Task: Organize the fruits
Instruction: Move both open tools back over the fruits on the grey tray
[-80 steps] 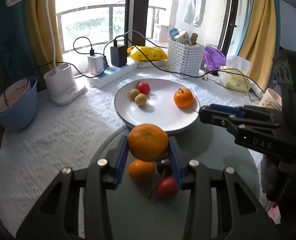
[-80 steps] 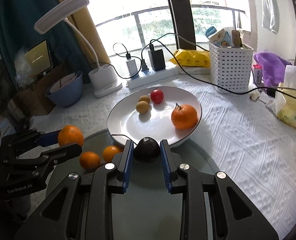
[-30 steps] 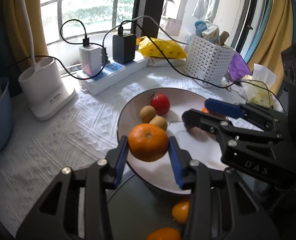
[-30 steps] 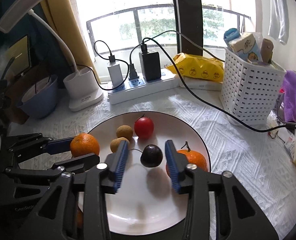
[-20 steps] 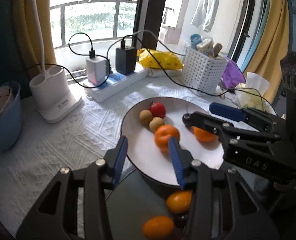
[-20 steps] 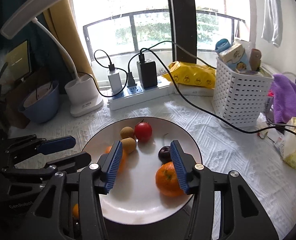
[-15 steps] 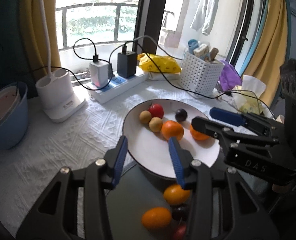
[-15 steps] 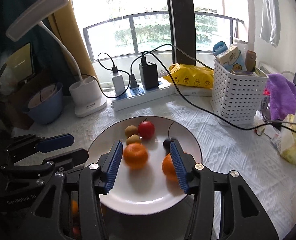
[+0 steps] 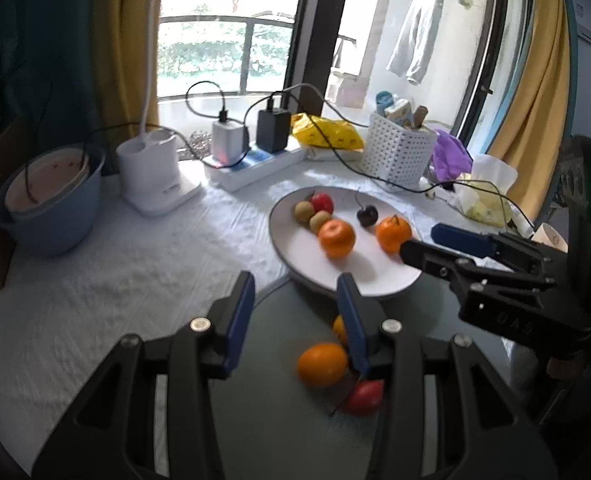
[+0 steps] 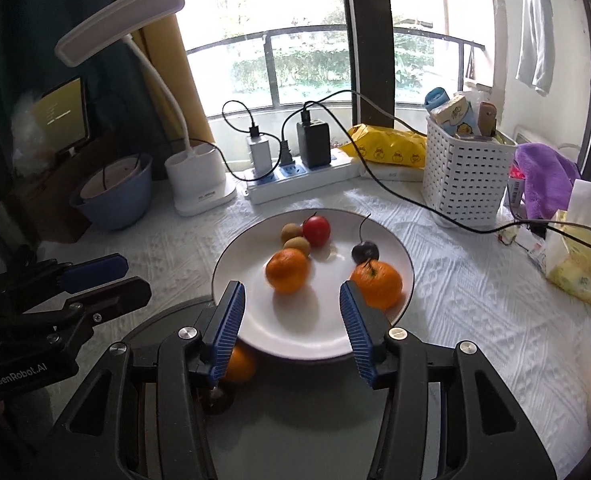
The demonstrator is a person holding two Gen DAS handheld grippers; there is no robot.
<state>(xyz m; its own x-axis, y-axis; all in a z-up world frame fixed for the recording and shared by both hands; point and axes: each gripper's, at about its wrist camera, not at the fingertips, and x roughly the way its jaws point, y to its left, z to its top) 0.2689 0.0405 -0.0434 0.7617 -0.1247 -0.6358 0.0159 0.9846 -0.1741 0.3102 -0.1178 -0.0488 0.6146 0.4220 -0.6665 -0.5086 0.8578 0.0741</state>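
Now oranges (image 10: 287,271) (two) on plate (image 10: 295,332).

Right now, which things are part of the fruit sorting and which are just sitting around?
Part of the job:
white plate
two oranges, dark cherry, red fruit on it
orange and red fruit on the grey mat, waiting
both hand-held grippers, left and right, open

Just lying about:
white basket
power strip
desk lamp
blue bowl

daylit window (image 10: 295,60), yellow curtain (image 9: 535,120), white tablecloth (image 10: 475,300).
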